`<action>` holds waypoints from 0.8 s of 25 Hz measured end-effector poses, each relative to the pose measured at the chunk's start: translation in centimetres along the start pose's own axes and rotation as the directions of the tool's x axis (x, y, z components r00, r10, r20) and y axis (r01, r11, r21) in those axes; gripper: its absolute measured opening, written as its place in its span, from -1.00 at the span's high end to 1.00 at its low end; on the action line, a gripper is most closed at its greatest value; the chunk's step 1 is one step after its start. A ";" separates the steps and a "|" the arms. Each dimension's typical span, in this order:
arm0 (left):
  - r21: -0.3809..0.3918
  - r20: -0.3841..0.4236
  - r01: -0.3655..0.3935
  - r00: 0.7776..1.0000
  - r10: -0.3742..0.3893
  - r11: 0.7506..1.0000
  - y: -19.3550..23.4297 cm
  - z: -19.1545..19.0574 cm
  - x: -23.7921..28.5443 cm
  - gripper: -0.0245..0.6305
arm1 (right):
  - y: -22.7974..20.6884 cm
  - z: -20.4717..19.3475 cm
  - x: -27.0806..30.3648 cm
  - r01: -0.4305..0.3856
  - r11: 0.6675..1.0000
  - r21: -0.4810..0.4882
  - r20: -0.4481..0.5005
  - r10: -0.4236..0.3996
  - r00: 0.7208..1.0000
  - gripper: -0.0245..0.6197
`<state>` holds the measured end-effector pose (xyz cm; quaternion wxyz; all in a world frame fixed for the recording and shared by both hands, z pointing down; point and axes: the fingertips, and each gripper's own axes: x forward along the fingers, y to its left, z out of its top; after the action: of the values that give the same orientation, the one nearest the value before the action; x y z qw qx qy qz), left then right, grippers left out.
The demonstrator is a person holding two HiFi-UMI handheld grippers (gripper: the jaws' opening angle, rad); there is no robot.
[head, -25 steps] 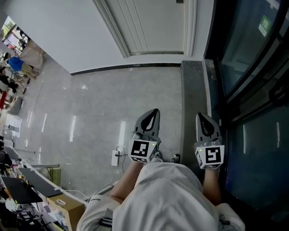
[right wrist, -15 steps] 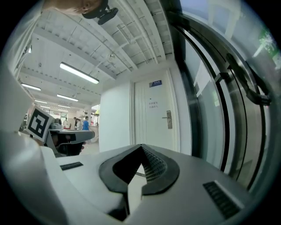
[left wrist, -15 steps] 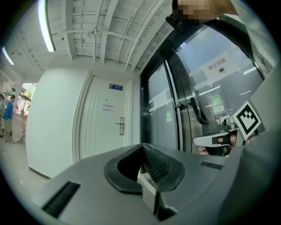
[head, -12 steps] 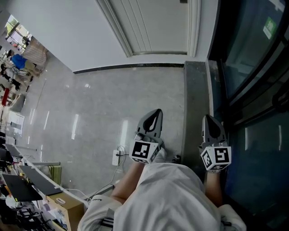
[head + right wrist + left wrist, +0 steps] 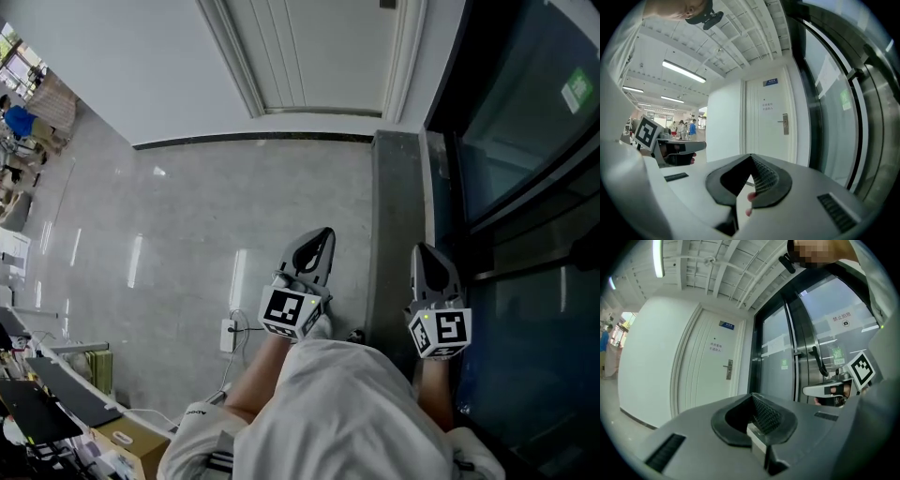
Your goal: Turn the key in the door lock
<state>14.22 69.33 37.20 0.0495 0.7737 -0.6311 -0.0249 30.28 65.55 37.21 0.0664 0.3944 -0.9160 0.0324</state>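
A white door (image 5: 705, 380) stands ahead down the hallway, and its metal handle and lock plate (image 5: 729, 369) shows small in the left gripper view and again in the right gripper view (image 5: 785, 123). No key can be made out at this distance. My left gripper (image 5: 322, 236) and right gripper (image 5: 425, 253) are held side by side in front of the person's body, both pointing towards the door. Each is shut with nothing between its jaws. Both are far short of the door.
Dark glass doors with metal frames (image 5: 525, 141) run along the right side, with a curved handle (image 5: 816, 359). A dark stone strip (image 5: 398, 216) borders the grey tiled floor (image 5: 206, 234). A floor socket with a cable (image 5: 228, 333) and desks (image 5: 47, 403) lie at the lower left.
The view has shifted as the person moves along the hallway. Both grippers have travelled with the body, staying side by side and shut.
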 end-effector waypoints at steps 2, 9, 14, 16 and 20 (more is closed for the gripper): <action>-0.013 0.008 -0.015 1.000 0.015 1.000 2.0 0.3 0.8 0.90 | 0.1 0.3 1.7 0.008 1.000 0.009 -0.009 -0.008 1.000 0.95; 0.010 0.021 -0.008 1.000 0.008 1.000 8.2 1.9 2.6 0.90 | 2.1 2.6 7.4 0.055 0.998 0.028 0.017 -0.056 0.998 0.95; 0.033 0.011 -0.026 1.000 0.026 0.999 12.1 1.6 3.3 0.90 | 3.4 2.0 10.2 0.130 0.992 -0.008 0.005 -0.130 0.992 0.95; 0.020 0.008 -0.032 0.999 0.032 0.999 13.1 1.4 3.5 0.90 | 3.5 1.5 10.9 0.154 0.988 -0.011 -0.015 -0.154 0.988 0.95; -0.006 0.008 -0.029 1.000 0.029 1.000 14.4 1.1 4.0 0.90 | 2.8 1.2 12.0 0.167 0.984 0.063 -0.034 -0.165 0.986 0.95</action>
<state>0.89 62.46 37.74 0.0495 0.7641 -0.6425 -0.0294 19.97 58.79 37.80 0.0687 0.4709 -0.8773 0.0625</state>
